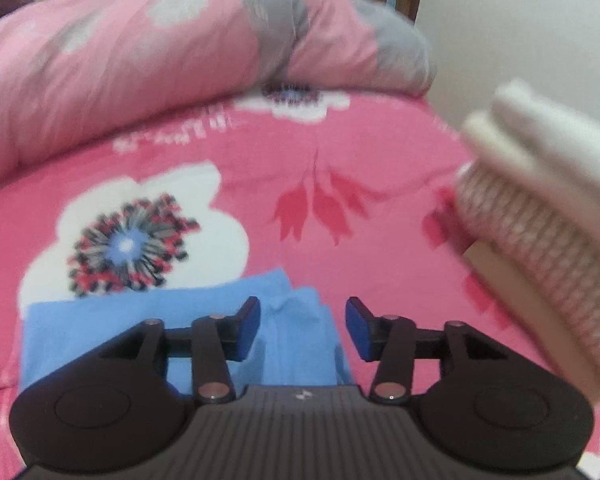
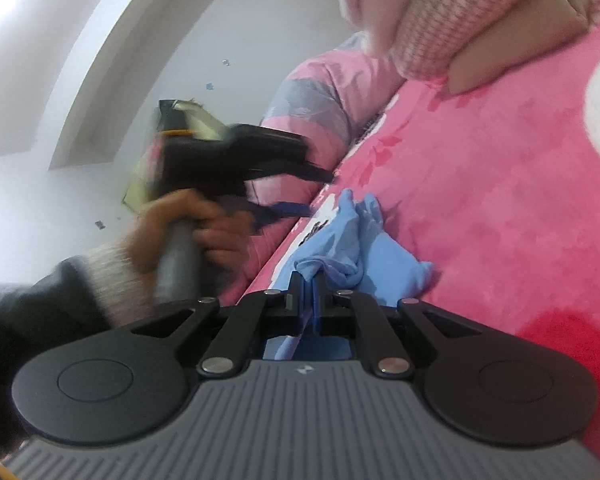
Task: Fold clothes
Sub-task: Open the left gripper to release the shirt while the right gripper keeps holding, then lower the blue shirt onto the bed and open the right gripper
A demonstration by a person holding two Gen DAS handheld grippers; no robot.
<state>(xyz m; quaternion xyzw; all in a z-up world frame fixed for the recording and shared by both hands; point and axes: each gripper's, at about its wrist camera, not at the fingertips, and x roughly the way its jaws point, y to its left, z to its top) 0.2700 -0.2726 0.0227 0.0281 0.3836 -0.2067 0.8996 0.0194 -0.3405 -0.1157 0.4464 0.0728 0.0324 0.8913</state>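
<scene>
Left wrist view, left to right. Pink quilt (image 1: 140,60) with grey patches is heaped at the far side of the bed; its left end runs out of frame. Pink flowered sheet (image 1: 340,152) covers the bed, print smeared by motion blur. Blue garment (image 1: 292,332) lies flat on the sheet at the near edge, its lower part hidden behind the gripper body. Left gripper (image 1: 302,328) hangs over the garment, jaws about half open; nothing is between the pads, and the cloth shows in the gap below them. At far right a stack of folded clothes (image 1: 540,200), cream on top and a knitted piece beneath, is blurred and cut off by the frame edge.

Right wrist view, strongly tilted, left to right. A dark sleeve with a pale knit cuff leads to a hand (image 2: 188,224) gripping the handle of the left gripper (image 2: 300,184); that gripper is badly blurred here, fingers not readable. Behind it, white wall and the quilt (image 2: 312,96). Right gripper (image 2: 309,292) is closed on a bunched fold of the blue garment (image 2: 380,256), cloth pinched between the pads, the rest crumpled on the sheet (image 2: 500,200). The stack (image 2: 460,16) sits top right, cut off.
</scene>
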